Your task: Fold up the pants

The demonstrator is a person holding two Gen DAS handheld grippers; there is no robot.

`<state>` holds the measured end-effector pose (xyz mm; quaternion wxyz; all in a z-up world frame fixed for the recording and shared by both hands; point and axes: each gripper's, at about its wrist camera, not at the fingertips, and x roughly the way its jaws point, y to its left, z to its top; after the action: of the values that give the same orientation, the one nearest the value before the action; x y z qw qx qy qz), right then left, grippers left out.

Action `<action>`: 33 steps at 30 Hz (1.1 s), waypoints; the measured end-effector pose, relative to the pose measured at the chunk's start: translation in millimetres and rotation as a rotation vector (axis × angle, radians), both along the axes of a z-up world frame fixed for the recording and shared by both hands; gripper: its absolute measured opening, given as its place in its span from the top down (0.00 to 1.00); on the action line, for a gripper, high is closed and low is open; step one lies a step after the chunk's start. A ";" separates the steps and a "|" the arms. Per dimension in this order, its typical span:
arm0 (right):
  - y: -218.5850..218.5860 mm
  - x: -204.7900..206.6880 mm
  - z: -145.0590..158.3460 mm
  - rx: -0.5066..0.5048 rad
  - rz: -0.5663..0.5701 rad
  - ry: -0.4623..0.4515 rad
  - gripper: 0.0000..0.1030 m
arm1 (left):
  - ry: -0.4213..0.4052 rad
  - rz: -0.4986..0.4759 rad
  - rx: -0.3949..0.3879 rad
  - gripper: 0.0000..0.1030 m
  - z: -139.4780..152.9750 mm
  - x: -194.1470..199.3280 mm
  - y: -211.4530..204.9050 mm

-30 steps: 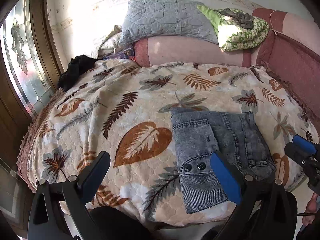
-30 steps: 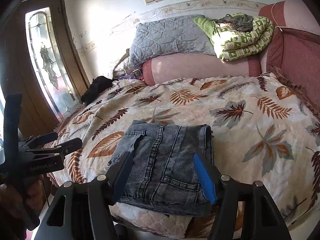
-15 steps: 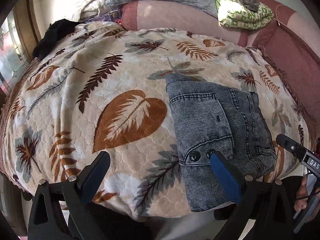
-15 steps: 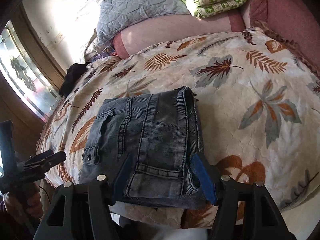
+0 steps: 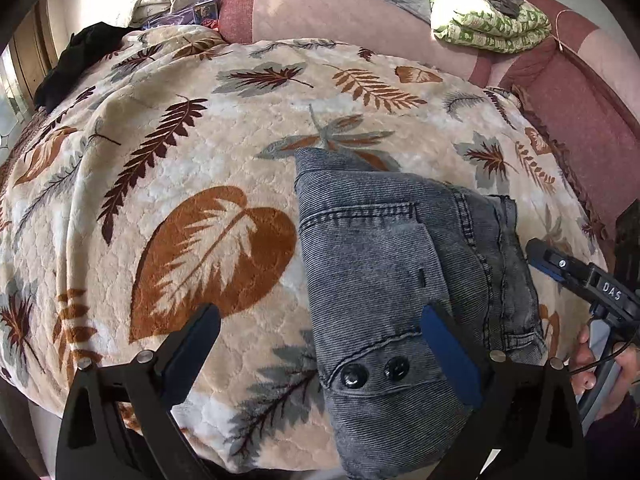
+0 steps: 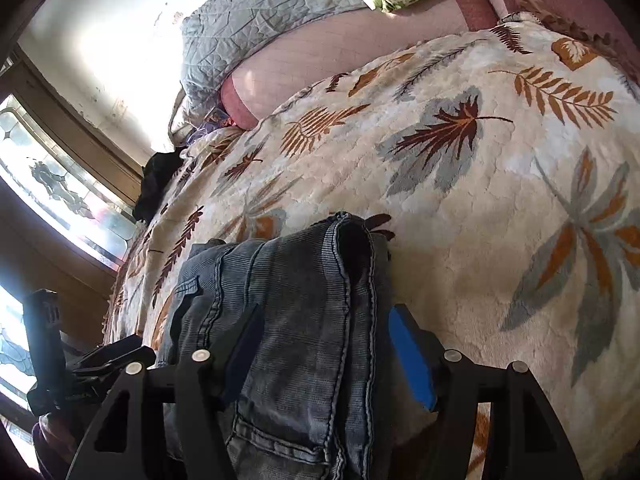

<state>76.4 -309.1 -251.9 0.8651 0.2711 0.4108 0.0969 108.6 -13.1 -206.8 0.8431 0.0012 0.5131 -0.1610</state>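
The right gripper point(image 6: 324, 354) is spread wide over the near edge of the folded pants point(image 6: 296, 304), pads clear of the cloth. The left gripper point(image 5: 320, 344) is likewise spread, straddling the pants' buttoned corner. The pants lie on the leaf-print blanket point(image 5: 192, 152); beyond, a pink bolster point(image 5: 340, 16).

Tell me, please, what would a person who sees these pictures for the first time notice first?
The eye goes first to the folded grey denim pants lying near the front edge of the bed, on a cream blanket with big leaf prints. Next come both open grippers: the left gripper frames the pants' left edge, and the right gripper straddles their right part. At the head of the bed lies a green patterned quilt.
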 end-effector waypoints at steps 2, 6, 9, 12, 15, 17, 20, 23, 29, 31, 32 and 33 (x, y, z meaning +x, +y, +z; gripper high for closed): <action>-2.7 4.1 -3.8 0.016 0.010 0.006 0.34 | 0.002 -0.022 -0.036 0.03 0.2 3.1 -4.8; -12.9 6.3 -11.7 0.041 0.000 0.026 0.34 | 0.015 -0.054 -0.053 0.03 -4.6 6.2 -15.7; -16.6 6.3 -17.0 0.064 0.009 0.044 0.34 | 0.037 -0.061 -0.062 0.03 -11.2 6.9 -17.3; -14.1 7.7 -23.0 0.058 0.032 0.076 0.34 | 0.059 -0.062 -0.083 0.03 -16.8 6.5 -13.6; -13.1 5.7 -24.5 0.063 0.050 0.072 0.34 | 0.074 -0.058 -0.107 0.03 -19.2 6.2 -10.8; -13.4 4.5 -26.3 0.070 0.059 0.074 0.34 | 0.072 -0.064 -0.109 0.03 -20.0 5.8 -11.7; -14.2 1.5 -27.8 0.084 0.070 0.075 0.34 | 0.073 -0.066 -0.123 0.03 -19.8 4.5 -11.2; -16.2 -3.4 -25.5 0.090 0.073 0.060 0.34 | 0.069 -0.058 -0.153 0.03 -15.4 1.1 -7.2; -19.0 -7.7 -22.4 0.111 0.060 0.048 0.34 | 0.014 -0.065 -0.135 0.03 -1.6 -5.1 -6.9; -19.1 -7.4 -21.4 0.115 0.056 0.044 0.34 | 0.017 -0.062 -0.148 0.03 0.3 -5.8 -6.3; -19.5 -7.8 -21.3 0.115 0.053 0.047 0.33 | 0.012 -0.063 -0.144 0.03 1.1 -6.6 -6.5; -19.9 -8.2 -21.1 0.116 0.050 0.049 0.34 | 0.002 -0.062 -0.133 0.03 2.1 -7.8 -7.2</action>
<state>68.2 -329.0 -273.0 0.8350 0.3124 0.4321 0.1355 100.8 -20.3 -204.7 0.8355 -0.0393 0.5017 -0.2207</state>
